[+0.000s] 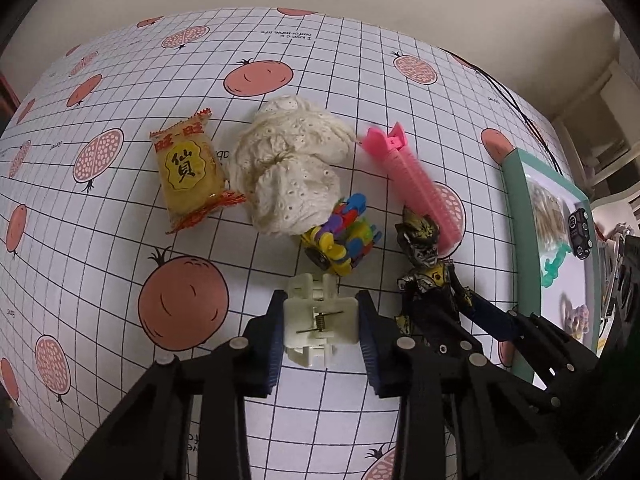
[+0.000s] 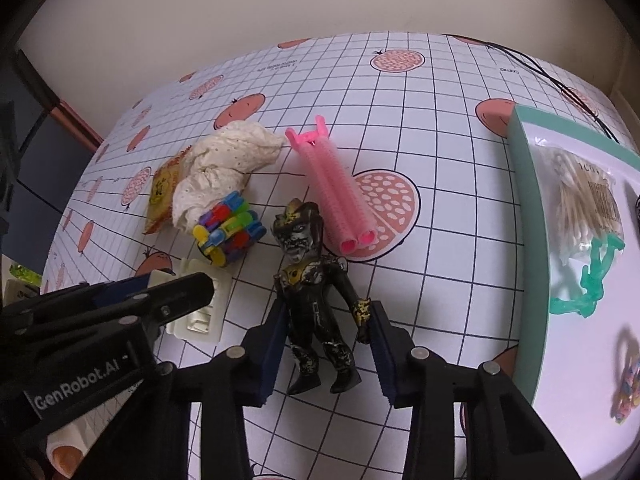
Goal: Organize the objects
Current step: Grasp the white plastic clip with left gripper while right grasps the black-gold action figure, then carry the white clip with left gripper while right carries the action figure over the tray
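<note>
We read "GenRobot.AI" in white on the black body of the left gripper (image 2: 188,300), seen from the right wrist view. The yellow snack packet (image 1: 191,170) carries red Chinese characters along its crimped top and a large black character in a scalloped badge. The tablecloth (image 1: 120,280), a white grid with printed pomegranates, has small upside-down script near its far edge that we can only partly make out.

Our left gripper (image 1: 322,320) has its blue ribbed pads against both sides of a cream plastic clip (image 1: 320,322), blocky, with a thin metal spring across its face; it is clenched on it, the clip lying on the cloth. Our right gripper (image 2: 328,344) straddles the black figurine (image 2: 316,308), glossy with chipped yellow paint, lying on its back; the pads sit at its arm and side, seemingly touching.

Beyond lie a crumpled cream eyelet-lace cloth (image 1: 288,164), a bundle of bright interlocking plastic pieces (image 1: 344,236) and a pink ridged double-tube roller (image 2: 336,196). At the right a teal-rimmed tray (image 2: 528,240) holds a bag of cotton swabs (image 2: 580,200) and a green plastic chain (image 2: 592,280).
</note>
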A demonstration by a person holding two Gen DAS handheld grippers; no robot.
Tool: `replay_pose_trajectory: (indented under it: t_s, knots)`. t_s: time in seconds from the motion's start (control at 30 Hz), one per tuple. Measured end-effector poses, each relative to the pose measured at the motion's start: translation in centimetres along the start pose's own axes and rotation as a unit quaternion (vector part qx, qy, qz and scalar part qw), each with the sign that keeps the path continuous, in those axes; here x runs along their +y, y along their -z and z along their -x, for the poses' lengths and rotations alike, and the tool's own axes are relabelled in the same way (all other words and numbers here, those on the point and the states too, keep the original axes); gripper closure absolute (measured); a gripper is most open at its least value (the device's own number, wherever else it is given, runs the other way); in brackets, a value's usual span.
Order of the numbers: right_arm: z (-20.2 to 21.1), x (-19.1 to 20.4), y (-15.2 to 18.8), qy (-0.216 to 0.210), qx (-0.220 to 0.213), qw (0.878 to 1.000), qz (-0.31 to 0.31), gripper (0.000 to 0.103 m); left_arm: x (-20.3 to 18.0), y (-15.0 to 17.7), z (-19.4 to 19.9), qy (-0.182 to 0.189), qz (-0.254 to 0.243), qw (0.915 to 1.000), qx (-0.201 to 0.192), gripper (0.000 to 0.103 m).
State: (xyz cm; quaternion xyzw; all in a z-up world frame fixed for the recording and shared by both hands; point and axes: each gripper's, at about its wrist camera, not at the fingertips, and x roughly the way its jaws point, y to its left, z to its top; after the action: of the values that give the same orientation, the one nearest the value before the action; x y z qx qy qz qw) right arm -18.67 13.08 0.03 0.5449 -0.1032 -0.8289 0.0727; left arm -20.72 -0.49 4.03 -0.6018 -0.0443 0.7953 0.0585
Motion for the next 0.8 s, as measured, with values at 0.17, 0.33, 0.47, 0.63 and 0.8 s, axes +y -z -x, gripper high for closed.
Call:
replay_pose_trajectory:
  t_s: [0.17,0.33,0.47,0.63,0.8]
  knots:
    - [0.7,-0.3,0.0,-0.011,-0.005,1.000,-0.001,0.060,0.5,-0.2,0.5,-0.001,0.007,1.0000,-0.002,0.068]
    - [2.2,-0.9,-0.2,-0.027,-0.024,0.999,-0.008,0.061,0.9,-0.7,1.8,0.005,0.014,0.9997,-0.019,0.068]
    - [3.5,-1.5,-0.5,-0.037,-0.043,0.998,-0.014,0.061,0.8,-1.2,3.2,0.004,0.016,0.9989,-0.043,0.068]
    - [5.1,-2.6,-0.8,-0.050,-0.066,0.996,-0.027,0.061,0.9,-1.6,4.7,0.015,0.024,0.9975,-0.064,0.068]
    - [7.1,-4.0,-1.2,-0.063,-0.095,0.993,-0.042,0.061,0.1,-1.8,6.2,0.029,0.024,0.9950,-0.092,0.068]
